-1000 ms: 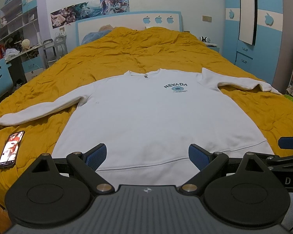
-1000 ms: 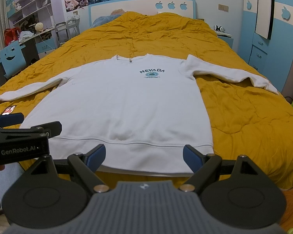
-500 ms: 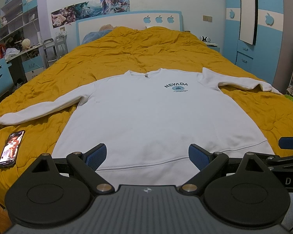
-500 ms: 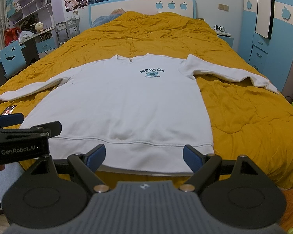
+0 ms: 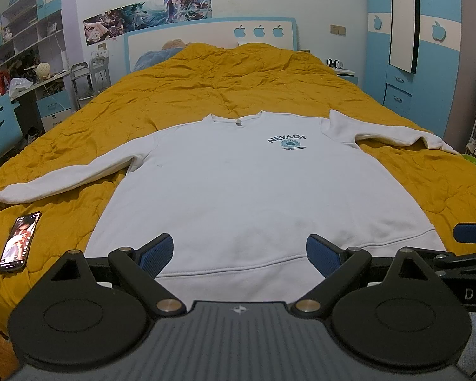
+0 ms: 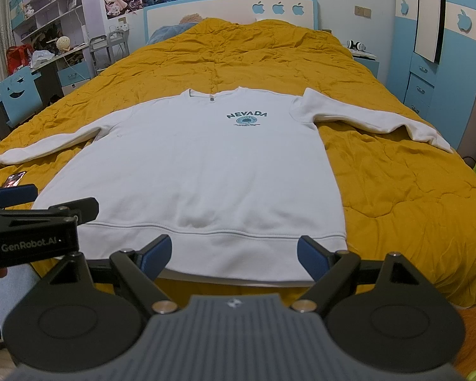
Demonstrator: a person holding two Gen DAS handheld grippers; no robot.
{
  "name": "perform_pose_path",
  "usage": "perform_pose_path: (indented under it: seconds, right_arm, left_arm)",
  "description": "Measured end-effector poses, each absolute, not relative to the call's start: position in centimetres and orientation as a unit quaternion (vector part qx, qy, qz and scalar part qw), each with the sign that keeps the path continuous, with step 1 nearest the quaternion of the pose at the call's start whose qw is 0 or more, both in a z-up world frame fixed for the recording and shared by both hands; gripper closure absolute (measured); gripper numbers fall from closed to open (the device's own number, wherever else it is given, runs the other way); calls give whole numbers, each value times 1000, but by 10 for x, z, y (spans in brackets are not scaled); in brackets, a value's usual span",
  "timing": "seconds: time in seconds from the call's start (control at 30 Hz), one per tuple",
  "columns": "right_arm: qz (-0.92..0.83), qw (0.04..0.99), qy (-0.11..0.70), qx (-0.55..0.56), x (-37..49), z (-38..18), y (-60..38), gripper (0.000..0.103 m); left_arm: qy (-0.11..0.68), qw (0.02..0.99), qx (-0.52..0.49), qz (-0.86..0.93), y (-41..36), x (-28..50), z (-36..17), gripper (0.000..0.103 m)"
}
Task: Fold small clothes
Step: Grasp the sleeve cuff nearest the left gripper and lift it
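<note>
Two tools, both spread wide, nothing held. My left tool [image 5: 239, 254] sits over the hem's left half, my right tool [image 6: 234, 255] at its right half. White sweatshirt [image 6: 200, 171] lies flat on the bed [image 6: 396, 190], collar far, sleeves out sideways.

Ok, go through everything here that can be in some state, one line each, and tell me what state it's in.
White sweatshirt: spread flat, front up, unfolded, both sleeves out to the sides.
Left gripper: open, holding nothing, at the hem.
Right gripper: open, holding nothing, at the hem.
Phone: screen lit, lying face up on the quilt.
Yellow quilt: spread over the bed, wrinkled.
</note>
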State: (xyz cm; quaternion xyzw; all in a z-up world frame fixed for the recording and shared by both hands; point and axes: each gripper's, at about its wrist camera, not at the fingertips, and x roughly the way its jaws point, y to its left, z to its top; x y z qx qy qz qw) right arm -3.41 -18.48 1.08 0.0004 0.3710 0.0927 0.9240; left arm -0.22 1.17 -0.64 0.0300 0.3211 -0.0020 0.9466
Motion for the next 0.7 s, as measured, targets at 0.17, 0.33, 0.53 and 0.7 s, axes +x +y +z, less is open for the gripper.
perform_pose_path:
  seconds: [0.17, 0.33, 0.53, 0.7]
  right_arm:
    - [93, 924, 371, 1, -34, 11, -185, 21]
    - [93, 930, 354, -4, -34, 5, -179, 21]
    - [102, 951, 292, -17, -17, 2, -181, 21]
    - [115, 954, 276, -28, 15, 7, -179, 21]
  left_arm:
    - [321, 947, 28, -5, 12, -2, -7, 0]
    - [319, 948, 20, -13, 26, 5, -7, 0]
    - [318, 947, -23, -20, 66, 35, -4, 14]
    - [310, 950, -27, 12, 113, 68, 4, 24]
